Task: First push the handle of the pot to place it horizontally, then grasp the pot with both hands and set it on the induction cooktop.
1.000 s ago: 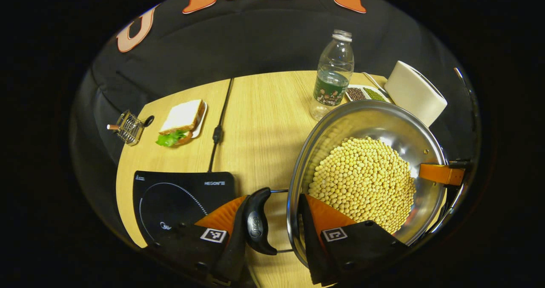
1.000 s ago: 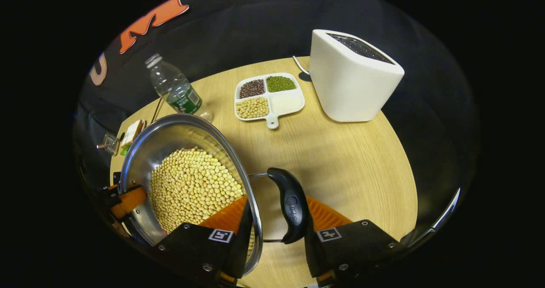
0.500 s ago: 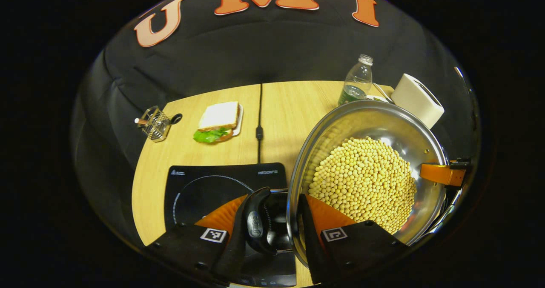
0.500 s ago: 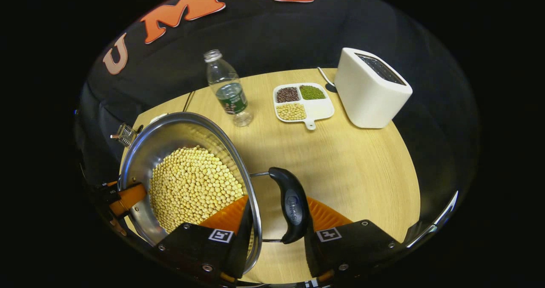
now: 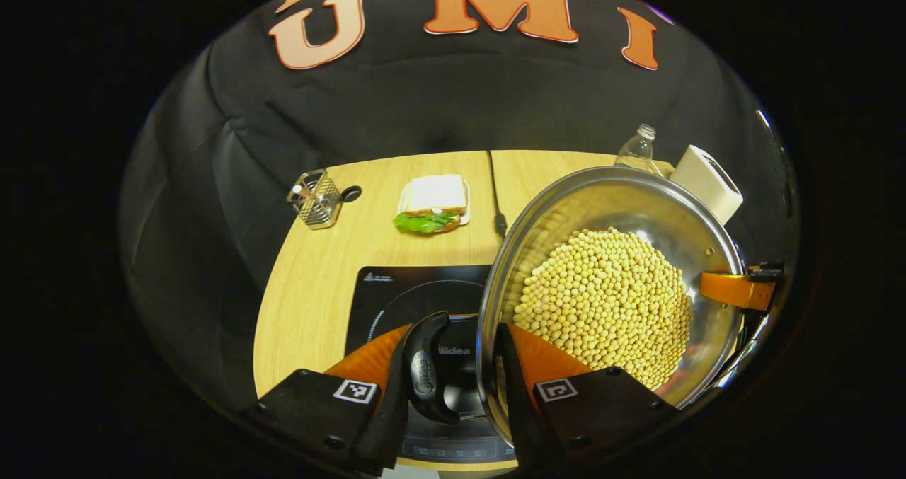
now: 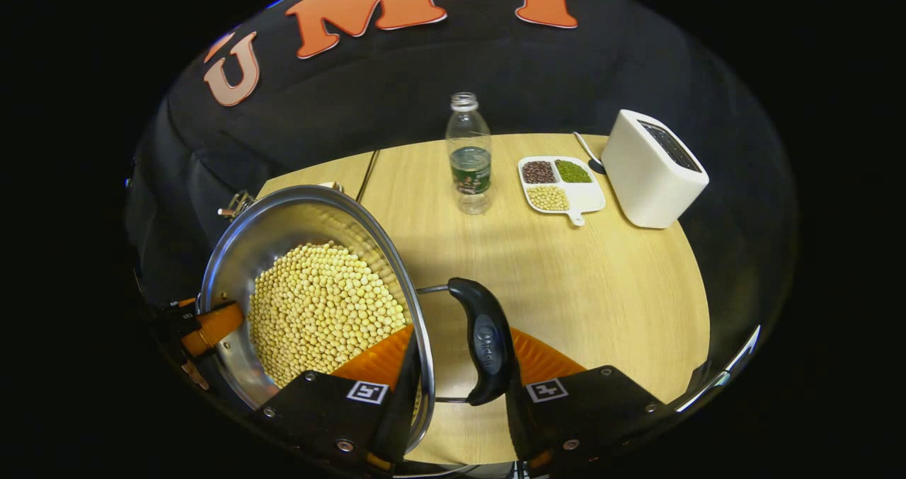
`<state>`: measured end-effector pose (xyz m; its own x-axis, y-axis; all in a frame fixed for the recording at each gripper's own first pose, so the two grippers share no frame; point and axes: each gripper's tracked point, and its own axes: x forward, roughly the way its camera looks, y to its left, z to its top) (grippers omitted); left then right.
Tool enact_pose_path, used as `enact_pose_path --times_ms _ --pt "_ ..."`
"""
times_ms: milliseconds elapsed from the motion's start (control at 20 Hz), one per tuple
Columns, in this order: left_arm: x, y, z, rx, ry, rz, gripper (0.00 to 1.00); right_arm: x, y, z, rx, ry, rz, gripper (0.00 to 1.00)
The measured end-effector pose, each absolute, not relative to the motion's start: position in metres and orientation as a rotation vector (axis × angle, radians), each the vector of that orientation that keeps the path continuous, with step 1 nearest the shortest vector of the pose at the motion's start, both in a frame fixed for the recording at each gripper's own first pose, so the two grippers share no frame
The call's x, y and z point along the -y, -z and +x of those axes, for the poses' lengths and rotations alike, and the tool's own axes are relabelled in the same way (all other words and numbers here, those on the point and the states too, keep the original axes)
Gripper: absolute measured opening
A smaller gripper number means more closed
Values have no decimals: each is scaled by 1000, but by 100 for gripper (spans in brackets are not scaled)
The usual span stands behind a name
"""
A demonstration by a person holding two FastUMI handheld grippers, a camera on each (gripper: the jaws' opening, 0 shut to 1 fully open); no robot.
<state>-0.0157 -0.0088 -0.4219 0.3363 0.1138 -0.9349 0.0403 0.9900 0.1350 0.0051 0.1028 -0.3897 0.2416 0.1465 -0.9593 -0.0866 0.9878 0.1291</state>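
A steel pot (image 5: 623, 203) full of pale yellow beans (image 5: 605, 306) hangs off the table between both grippers. My left gripper (image 5: 456, 332) is shut on the pot's black left handle (image 5: 425, 376) and rim, one finger outside and one inside the pot. Below that handle lies the black induction cooktop (image 5: 410, 291). My right gripper (image 6: 461, 332) is shut on the black right handle (image 6: 485, 341) and rim of the pot (image 6: 283, 214) in the same way. Each gripper shows at the pot's far rim in the other's view: the right gripper (image 5: 736, 289) and the left gripper (image 6: 212, 327).
Behind the cooktop are a sandwich on a plate (image 5: 433, 204), a wire basket (image 5: 315, 197) and a black cable (image 5: 495, 199). A water bottle (image 6: 468, 155), a divided dish of beans (image 6: 560, 183) and a white box-shaped appliance (image 6: 655, 171) stand at the table's right back.
Both grippers have carried the pot leftwards; the cooktop has come in under the left handle. The bottle, dish and white appliance have dropped farther back. Both grips are unchanged.
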Motion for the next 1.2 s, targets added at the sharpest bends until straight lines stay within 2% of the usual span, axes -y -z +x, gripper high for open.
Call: enact_pose_path --times_ms 50,150,200,250,350,500,550,600,700,750,950,1000,1100,1200 --pt "4 415 -18 -1224 -54 141 64 -111 387 4 -1312 -168 46 57" --pt "-7 401 -23 -1213 -66 137 67 -129 381 4 -1302 -181 40 56" --pt "-10 394 -26 -1209 -74 133 67 -138 379 3 -1299 -187 39 53" --pt "-13 386 -31 -1207 -80 131 67 -146 378 2 -1297 -194 36 56" --pt "-17 375 -37 -1207 -91 128 64 -162 376 0 -1295 -203 29 56" --pt "-23 363 -39 -1206 -103 127 67 -188 383 -1 -1295 -212 24 56" --pt "-24 361 -40 -1206 -106 128 64 -194 385 -2 -1295 -211 25 56" --pt "-25 359 -39 -1207 -108 130 67 -201 388 -3 -1297 -213 23 56" --pt "-17 365 -41 -1210 -110 131 64 -211 390 -5 -1301 -215 21 56" --pt "-14 370 -42 -1211 -109 131 67 -214 392 -6 -1303 -212 21 56" --pt "-11 382 -42 -1216 -108 125 67 -229 404 -8 -1311 -210 12 57" --pt "-14 382 -41 -1219 -108 125 64 -233 407 -9 -1314 -209 12 56" --pt "-20 379 -38 -1222 -113 120 67 -238 413 -10 -1319 -206 10 56" --pt "-24 375 -37 -1226 -119 112 65 -241 417 -11 -1319 -207 2 56"
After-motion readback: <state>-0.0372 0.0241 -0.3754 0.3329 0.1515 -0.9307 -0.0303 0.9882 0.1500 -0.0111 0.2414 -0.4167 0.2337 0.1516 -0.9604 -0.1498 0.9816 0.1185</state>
